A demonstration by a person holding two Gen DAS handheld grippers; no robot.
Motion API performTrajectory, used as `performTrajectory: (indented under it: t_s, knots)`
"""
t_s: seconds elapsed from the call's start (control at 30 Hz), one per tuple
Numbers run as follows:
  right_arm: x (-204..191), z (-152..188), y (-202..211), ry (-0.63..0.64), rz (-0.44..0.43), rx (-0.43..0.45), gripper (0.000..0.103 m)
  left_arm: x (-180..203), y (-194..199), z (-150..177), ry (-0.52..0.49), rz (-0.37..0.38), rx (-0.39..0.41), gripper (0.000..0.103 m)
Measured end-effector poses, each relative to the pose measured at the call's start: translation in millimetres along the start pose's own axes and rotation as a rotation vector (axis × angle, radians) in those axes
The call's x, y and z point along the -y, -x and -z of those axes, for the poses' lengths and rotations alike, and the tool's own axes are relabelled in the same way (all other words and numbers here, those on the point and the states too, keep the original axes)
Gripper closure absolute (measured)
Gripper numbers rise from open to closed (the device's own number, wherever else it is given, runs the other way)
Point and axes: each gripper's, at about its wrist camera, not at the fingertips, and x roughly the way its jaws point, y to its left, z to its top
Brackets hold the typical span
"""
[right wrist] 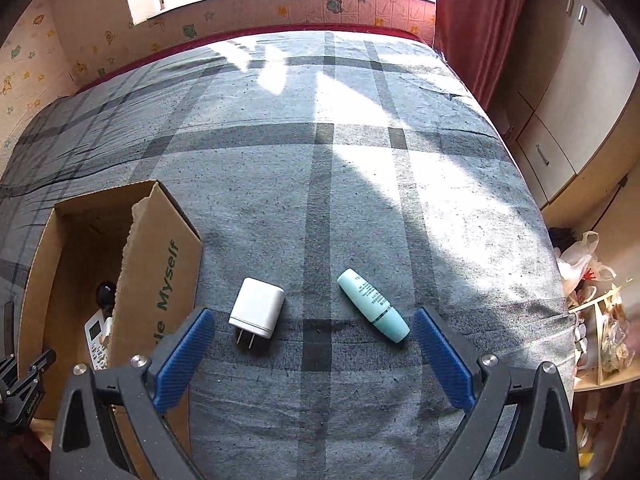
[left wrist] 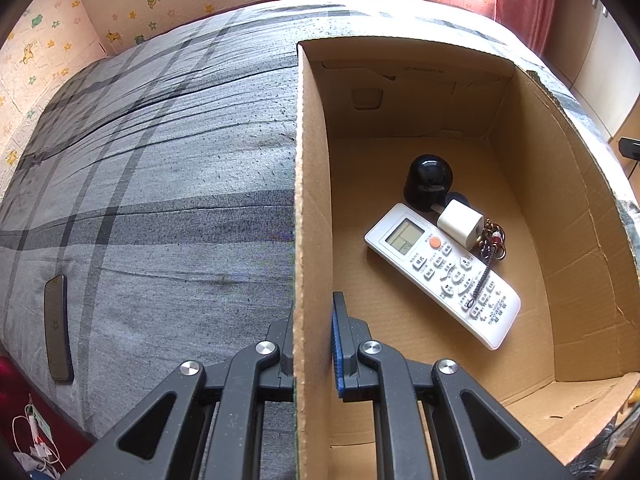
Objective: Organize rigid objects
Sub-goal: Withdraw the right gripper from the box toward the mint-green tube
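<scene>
My left gripper (left wrist: 314,328) is shut on the left wall of a cardboard box (left wrist: 310,200), one finger outside and one inside. The box holds a white remote (left wrist: 442,276), a black dome-shaped object (left wrist: 428,180), a small white charger (left wrist: 460,222) and a keyring (left wrist: 492,240). In the right wrist view, my right gripper (right wrist: 314,344) hangs open above the bed. A white plug adapter (right wrist: 258,308) and a mint-green tube (right wrist: 372,306) lie just beyond its fingers, both untouched. The box (right wrist: 156,264) stands to the left there.
A grey plaid bedsheet (right wrist: 320,160) covers the bed. A dark flat phone-like slab (left wrist: 58,328) lies near the bed's left edge. A red curtain (right wrist: 472,20) and cupboards (right wrist: 568,100) stand at the right, with cluttered shelves (right wrist: 600,332) below them.
</scene>
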Motion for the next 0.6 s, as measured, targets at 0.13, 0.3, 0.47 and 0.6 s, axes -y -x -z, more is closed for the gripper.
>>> performTrajectory:
  t_s: [0.13,0.3,0.47,0.6]
  knots:
    - [22.8,2.7,-22.8,-0.056,0.018,-0.032,0.002,0.3,-0.3,-0.1,-0.002,-0.001,0.0,0.091]
    - [43.2,8.2,-48.0,-0.11,0.027,-0.061,0.002,1.4,-0.9,0.2,-0.005,-0.007,0.001,0.091]
    - [50.3,8.1,-70.4,-0.106,0.076,-0.073,0.002,2.8,-0.8,0.6,-0.002,-0.009,0.001,0.091]
    - [51.9,6.6,-87.7,-0.086,0.102,-0.087,0.002,3.1,-0.6,0.3,-0.004,-0.013,0.0,0.091]
